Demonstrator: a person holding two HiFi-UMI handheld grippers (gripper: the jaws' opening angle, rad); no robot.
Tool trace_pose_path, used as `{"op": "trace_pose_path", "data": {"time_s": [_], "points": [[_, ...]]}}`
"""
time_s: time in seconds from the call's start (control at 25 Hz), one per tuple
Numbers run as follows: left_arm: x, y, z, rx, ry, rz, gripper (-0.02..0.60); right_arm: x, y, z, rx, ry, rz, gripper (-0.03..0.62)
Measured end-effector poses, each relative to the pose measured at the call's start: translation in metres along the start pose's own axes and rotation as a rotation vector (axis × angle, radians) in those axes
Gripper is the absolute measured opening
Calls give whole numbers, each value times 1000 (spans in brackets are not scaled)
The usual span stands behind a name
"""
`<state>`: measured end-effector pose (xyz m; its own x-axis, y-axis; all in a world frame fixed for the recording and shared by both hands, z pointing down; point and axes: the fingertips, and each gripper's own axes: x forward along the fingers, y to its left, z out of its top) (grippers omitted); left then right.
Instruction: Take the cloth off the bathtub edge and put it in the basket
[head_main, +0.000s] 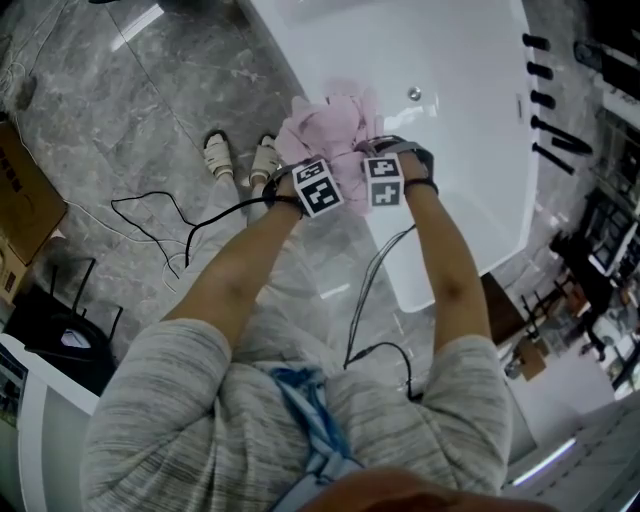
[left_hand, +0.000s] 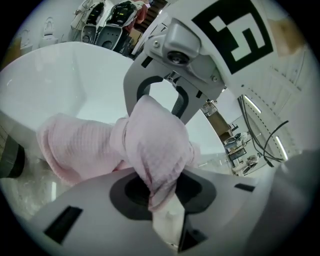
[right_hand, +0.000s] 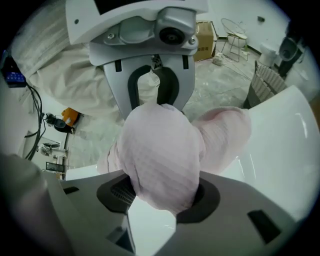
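At one bathtub (head_main: 450, 150) edge: one cloth (head_main: 325, 128), two tools (left_hand: 160, 192) (right_hand: 162, 197)

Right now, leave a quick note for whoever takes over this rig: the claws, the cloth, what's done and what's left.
Left claw: shut on the pink cloth.
Right claw: shut on the same cloth, close beside the left.
Cloth: bunched at the bathtub edge, not yet carried off.
Done: both grips made.
Left: lift the cloth clear, carry it to the basket, release. I cannot make out the basket for sure in these views.
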<state>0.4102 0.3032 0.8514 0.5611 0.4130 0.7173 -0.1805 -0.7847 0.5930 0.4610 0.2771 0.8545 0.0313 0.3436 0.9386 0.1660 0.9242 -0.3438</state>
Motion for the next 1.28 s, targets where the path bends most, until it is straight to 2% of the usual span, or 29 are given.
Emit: {"op": "trace_pose_path", "data": {"time_s": [0.2, 0.4, 0.88, 1.28], "points": [[-28, -5, 1, 23, 4, 6, 109, -24, 6, 14, 75, -52, -31, 219], [-63, -2, 10, 35, -20, 46, 109, -53, -3, 26, 132, -93, -78, 219], [-149, 17, 34, 83, -53, 146, 109, -128, -42, 52, 166, -131, -220, 219], [-218, 27, 50, 122, -78, 205, 109, -190, -69, 76, 267, -219, -348, 219]]}}
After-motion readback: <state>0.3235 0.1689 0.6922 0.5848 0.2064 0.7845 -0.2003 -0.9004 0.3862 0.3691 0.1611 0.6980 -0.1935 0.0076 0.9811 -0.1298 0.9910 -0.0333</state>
